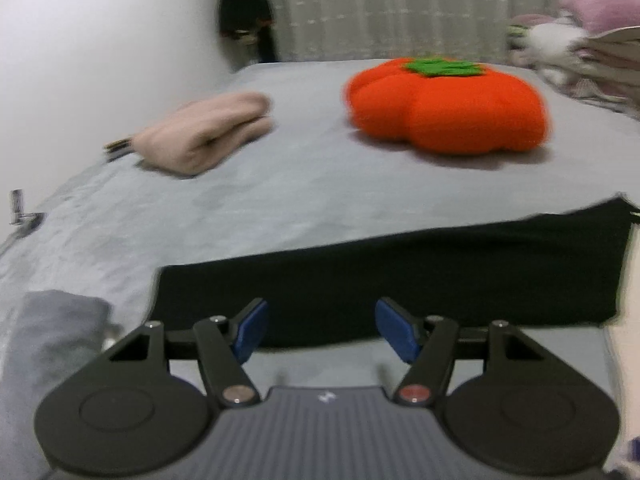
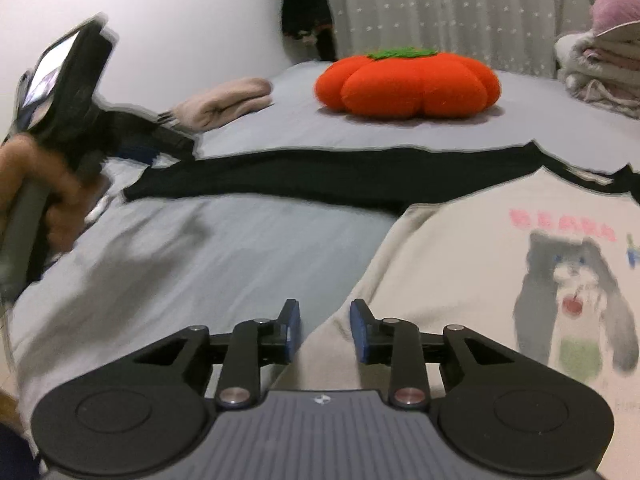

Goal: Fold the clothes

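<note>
A cream raglan shirt (image 2: 472,248) with a cat print and black sleeves lies flat on the grey bed sheet (image 2: 224,248). One black sleeve (image 2: 320,176) stretches out to the left across the sheet. My right gripper (image 2: 325,330) hovers over the shirt's left edge, open, with nothing pinched between its blue pads. My left gripper (image 1: 324,328) is open just in front of that black sleeve (image 1: 400,272), and its pads hold nothing. In the right wrist view a hand holds the left gripper (image 2: 156,142) near the sleeve's end.
A folded beige garment (image 1: 208,132) and an orange pumpkin-shaped cushion (image 1: 448,104) lie farther back on the bed. A grey folded cloth (image 1: 56,344) sits at the near left. Stacked blankets (image 2: 600,72) stand at the far right, with a curtain and a white wall behind.
</note>
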